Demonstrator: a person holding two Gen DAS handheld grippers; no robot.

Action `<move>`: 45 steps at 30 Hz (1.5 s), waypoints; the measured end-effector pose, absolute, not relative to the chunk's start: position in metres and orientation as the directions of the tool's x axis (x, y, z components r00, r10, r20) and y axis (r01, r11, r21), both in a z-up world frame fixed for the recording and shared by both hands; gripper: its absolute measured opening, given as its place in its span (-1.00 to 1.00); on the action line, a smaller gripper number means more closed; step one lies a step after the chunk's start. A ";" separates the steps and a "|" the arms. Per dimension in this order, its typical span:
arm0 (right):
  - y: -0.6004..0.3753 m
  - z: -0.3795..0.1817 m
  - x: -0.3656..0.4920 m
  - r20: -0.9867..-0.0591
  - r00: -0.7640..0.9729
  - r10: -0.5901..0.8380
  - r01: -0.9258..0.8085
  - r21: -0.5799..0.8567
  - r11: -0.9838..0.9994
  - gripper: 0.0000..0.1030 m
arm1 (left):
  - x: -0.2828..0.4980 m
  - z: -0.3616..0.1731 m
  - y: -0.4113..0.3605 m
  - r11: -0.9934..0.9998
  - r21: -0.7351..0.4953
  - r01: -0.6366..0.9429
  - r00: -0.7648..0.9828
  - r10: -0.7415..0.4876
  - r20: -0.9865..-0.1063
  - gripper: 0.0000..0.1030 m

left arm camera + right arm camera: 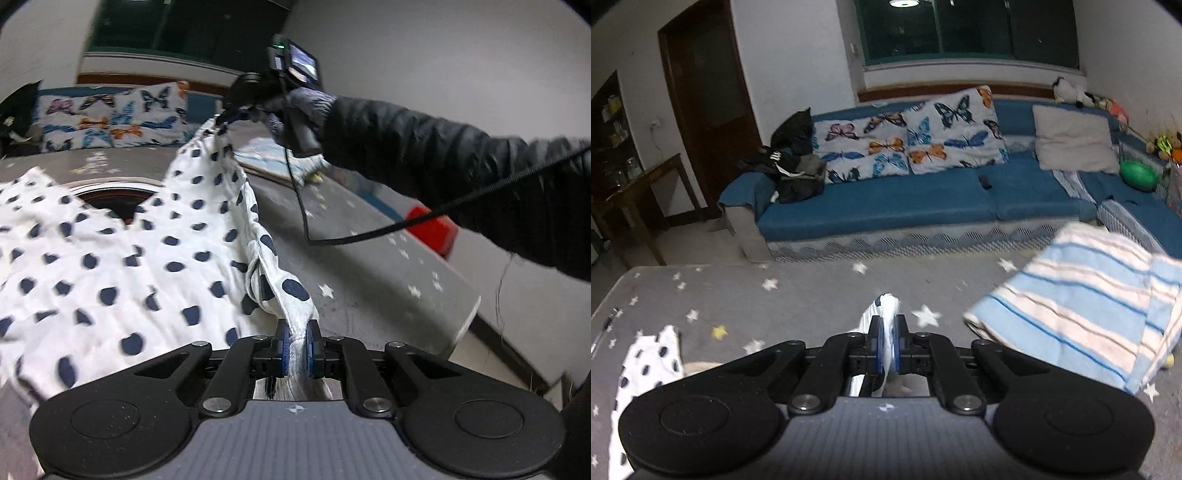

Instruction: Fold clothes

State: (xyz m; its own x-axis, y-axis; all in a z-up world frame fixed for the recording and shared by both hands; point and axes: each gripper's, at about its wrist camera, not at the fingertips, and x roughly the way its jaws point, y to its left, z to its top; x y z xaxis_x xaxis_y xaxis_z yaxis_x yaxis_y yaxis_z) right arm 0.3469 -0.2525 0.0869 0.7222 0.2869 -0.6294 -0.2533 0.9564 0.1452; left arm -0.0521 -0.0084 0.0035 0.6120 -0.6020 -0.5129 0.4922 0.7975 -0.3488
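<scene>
left wrist: left gripper (297,341) pinching dotted garment (122,251) edge | right gripper (886,345) pinching far corner | risk: thin bite slips, fold goes crooked on star-print table (812,291)

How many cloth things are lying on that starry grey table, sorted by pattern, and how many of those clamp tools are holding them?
Polka-dot garment: 1
Striped folded towel: 1
Clamp tools: 2, the left gripper and the right gripper, both pinching the polka-dot garment
Total: 4
</scene>
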 end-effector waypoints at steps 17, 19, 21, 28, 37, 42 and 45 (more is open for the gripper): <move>-0.068 0.126 0.333 -0.600 0.710 0.370 -0.432 0.045 0.901 -0.91 | -0.098 0.005 0.079 0.785 -0.514 0.346 0.723 -0.572 -0.388 -0.82; -0.044 0.124 0.332 -0.604 0.701 0.379 -0.454 0.033 0.890 -0.91 | -0.101 0.003 0.083 0.781 -0.527 0.336 0.727 -0.571 -0.382 -0.82; -0.022 0.121 0.330 -0.610 0.693 0.385 -0.473 0.019 0.881 -0.91 | -0.104 0.000 0.088 0.777 -0.540 0.325 0.731 -0.568 -0.378 -0.82; 0.053 0.100 0.318 -0.639 0.649 0.413 -0.548 -0.016 0.836 -0.91 | -0.111 -0.010 0.109 0.770 -0.584 0.257 0.748 -0.541 -0.384 -0.82; 0.105 0.070 0.298 -0.675 0.592 0.440 -0.607 -0.015 0.795 -0.91 | -0.113 -0.016 0.119 0.773 -0.600 0.208 0.753 -0.518 -0.406 -0.82; 0.116 0.057 0.291 -0.685 0.556 0.471 -0.629 0.023 0.777 -0.90 | -0.116 -0.016 0.118 0.777 -0.597 0.201 0.751 -0.514 -0.415 -0.82; 0.118 0.052 0.289 -0.687 0.530 0.497 -0.640 0.060 0.766 -0.90 | -0.119 -0.016 0.117 0.779 -0.594 0.199 0.750 -0.511 -0.420 -0.82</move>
